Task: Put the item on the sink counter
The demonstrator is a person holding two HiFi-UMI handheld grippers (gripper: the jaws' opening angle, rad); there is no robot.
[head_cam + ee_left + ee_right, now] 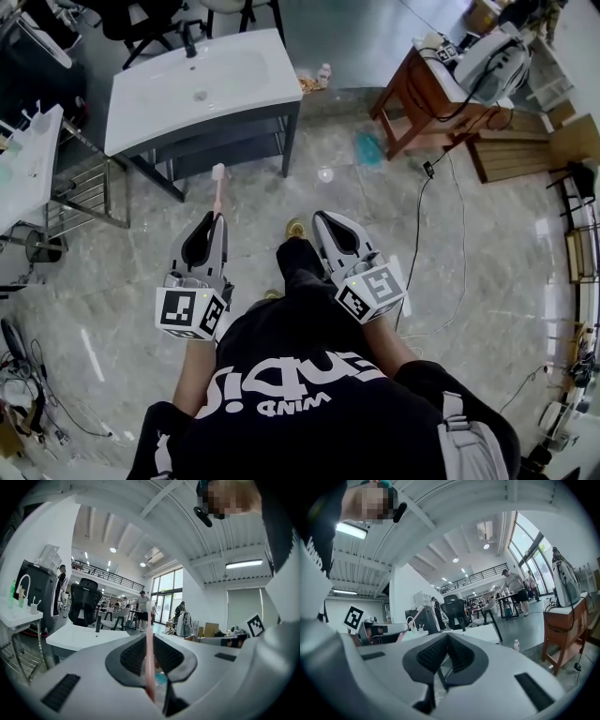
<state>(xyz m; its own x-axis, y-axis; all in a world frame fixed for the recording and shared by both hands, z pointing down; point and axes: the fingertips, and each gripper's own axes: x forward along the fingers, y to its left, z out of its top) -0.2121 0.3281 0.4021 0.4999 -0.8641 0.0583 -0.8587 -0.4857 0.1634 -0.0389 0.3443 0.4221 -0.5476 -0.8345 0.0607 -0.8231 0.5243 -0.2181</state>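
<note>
My left tool (217, 220) grips the pink toothbrush (217, 190). My right tool (320, 218) is pinched together with nothing in it. The sink worktop (148, 103) sits far ahead, so I think carrying and putting down are left.

Glossy white sink counter (159, 98), polished marble-look floor (469, 272), reddish-brown wooden table (405, 89), smooth pink plastic toothbrush (217, 192), black cloth shirt (309, 394).

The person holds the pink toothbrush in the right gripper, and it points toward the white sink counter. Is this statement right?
Not quite. The pink toothbrush is clamped in the left gripper, not the right one, as the left gripper view shows. It does point toward the white sink counter.
</note>
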